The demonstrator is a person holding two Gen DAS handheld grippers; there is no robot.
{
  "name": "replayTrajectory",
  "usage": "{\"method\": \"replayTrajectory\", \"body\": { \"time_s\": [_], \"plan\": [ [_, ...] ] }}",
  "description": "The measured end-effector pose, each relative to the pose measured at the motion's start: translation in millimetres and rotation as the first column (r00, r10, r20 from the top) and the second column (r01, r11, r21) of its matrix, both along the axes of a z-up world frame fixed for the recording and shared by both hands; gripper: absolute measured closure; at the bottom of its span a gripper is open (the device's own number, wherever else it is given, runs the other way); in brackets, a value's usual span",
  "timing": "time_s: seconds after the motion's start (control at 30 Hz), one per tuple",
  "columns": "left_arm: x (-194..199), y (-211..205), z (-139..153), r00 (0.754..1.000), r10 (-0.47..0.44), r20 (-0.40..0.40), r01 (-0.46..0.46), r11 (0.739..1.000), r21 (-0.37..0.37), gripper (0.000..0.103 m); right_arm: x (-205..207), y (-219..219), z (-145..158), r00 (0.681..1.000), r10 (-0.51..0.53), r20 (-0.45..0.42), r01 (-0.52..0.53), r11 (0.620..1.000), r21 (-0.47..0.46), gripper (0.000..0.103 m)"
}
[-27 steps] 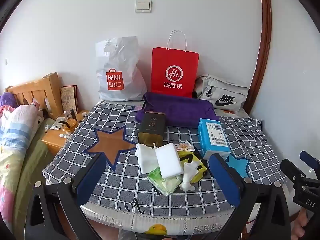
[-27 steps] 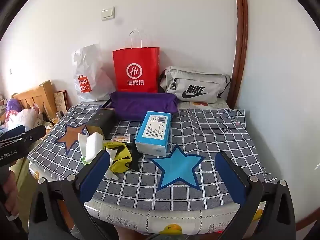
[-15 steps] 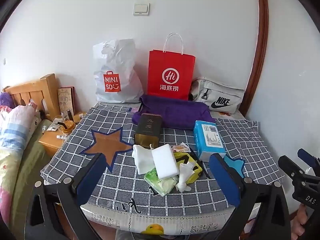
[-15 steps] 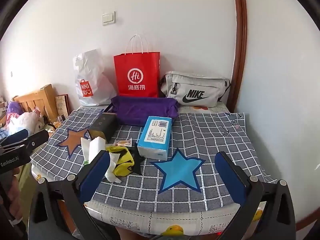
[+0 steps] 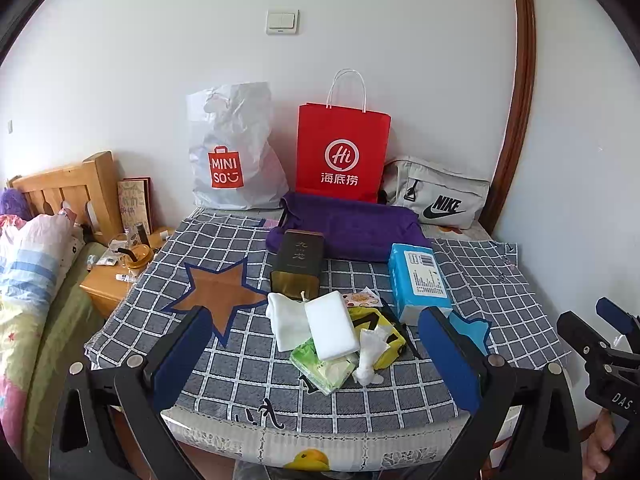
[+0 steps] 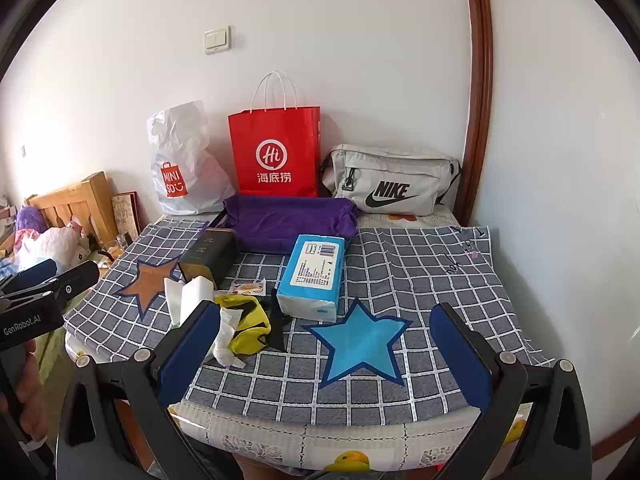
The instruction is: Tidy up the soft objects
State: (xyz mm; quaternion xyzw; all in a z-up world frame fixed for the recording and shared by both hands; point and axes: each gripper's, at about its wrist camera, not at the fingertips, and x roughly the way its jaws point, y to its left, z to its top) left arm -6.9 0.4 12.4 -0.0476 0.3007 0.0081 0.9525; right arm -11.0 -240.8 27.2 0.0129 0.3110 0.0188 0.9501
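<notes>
Soft pile straight ahead, both my tongs empty

The heap of cloths (image 5: 332, 332) lies mid-frame on the checked cover (image 5: 224, 240): white folded pieces, a yellow rag, crumpled tissue. It sits between my left tongs (image 5: 316, 364), closer than my right tongs (image 6: 324, 356); both gape wide, holding nothing.

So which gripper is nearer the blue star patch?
Right. The right gripper hangs open directly in front of the blue star patch; the left gripper is off to the star's left, facing the pile of cloths.
</notes>
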Motion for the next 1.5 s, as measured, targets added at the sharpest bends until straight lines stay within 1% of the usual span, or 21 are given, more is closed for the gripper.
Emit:
{"method": "replayTrajectory", "body": {
  "time_s": [0.57, 1.5],
  "plan": [
    [1.6, 1.5, 3.5, 1.0, 0.003, 0.006, -0.003, 1.0, 0.015, 0.0, -2.9, -0.9, -4.5, 1.0, 0.003, 0.01, -0.003, 1.0, 0.007, 0.0],
    [-0.4, 2.1, 3.4, 1.0, 0.0, 0.015, 0.0, 1.0, 0.016, 0.0, -7.9, -0.9, -2.4, 1.0, 0.009, 0.026, -0.009, 1.0, 0.008, 0.0]
  ]
}}
